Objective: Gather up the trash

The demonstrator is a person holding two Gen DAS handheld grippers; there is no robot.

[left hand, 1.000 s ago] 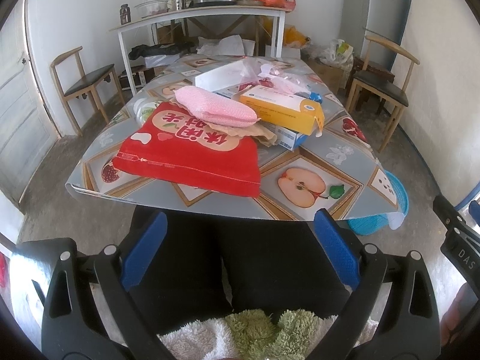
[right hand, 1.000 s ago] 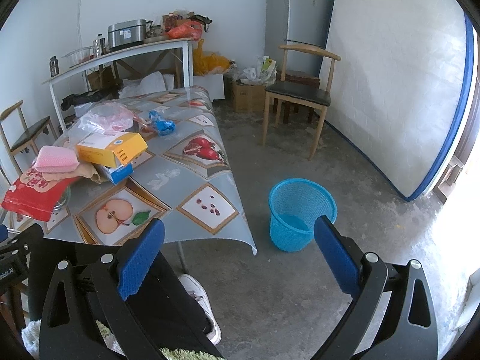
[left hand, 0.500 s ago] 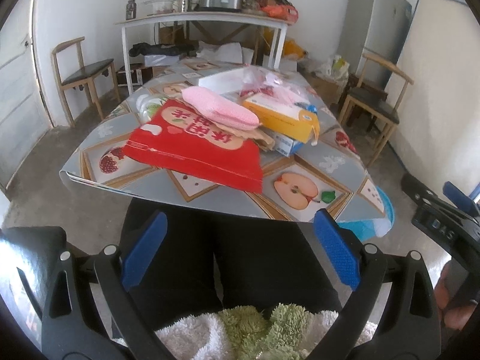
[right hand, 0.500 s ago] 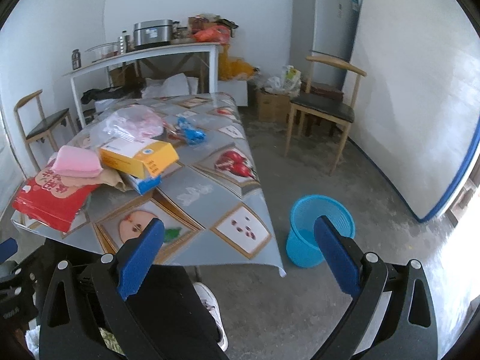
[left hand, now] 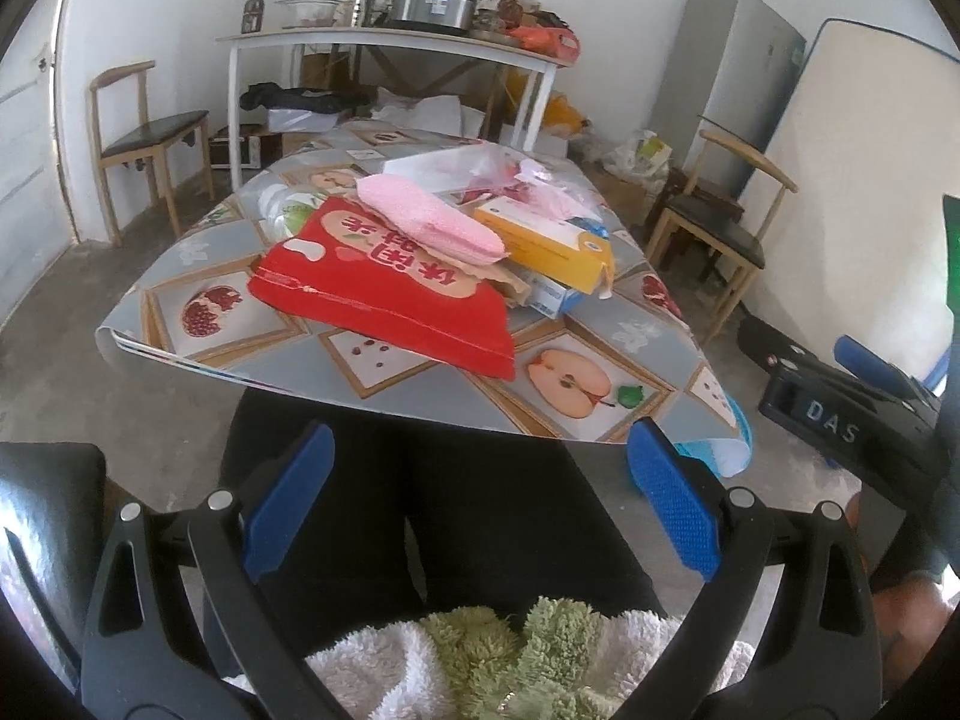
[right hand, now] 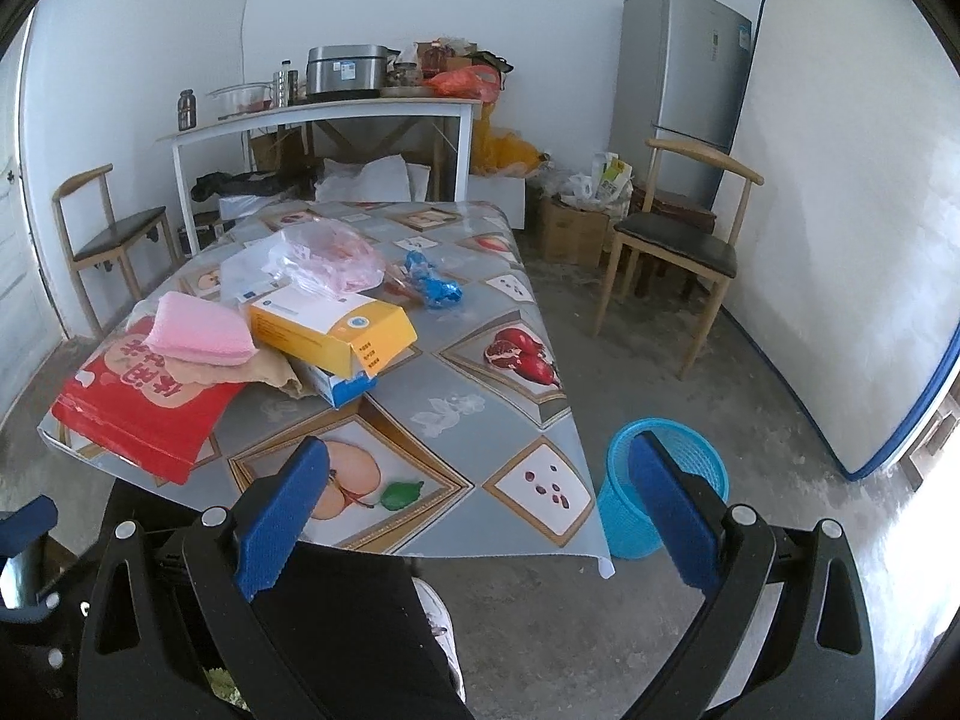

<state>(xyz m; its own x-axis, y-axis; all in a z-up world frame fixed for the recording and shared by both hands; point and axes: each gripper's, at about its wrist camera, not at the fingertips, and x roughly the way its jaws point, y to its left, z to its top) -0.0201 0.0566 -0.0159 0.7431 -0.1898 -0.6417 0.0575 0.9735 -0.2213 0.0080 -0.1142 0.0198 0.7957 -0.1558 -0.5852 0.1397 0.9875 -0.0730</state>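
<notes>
Trash heaped near table edge: red bag [right hand: 141, 405] under pink cloth [right hand: 201, 330] and yellow box [right hand: 333, 324]. Blue bin [right hand: 666, 483] on floor, right of table. Left gripper [left hand: 477, 501] and right gripper [right hand: 474, 507] both spread wide, holding nothing. Risk: tugging red bag topples stack; blue wrapper [right hand: 435, 288] far, awkward reach.

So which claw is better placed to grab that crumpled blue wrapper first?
Probably the right claw: the blue wrapper lies on the table's right side, toward the blue bin. Both claws are open and empty.
</notes>
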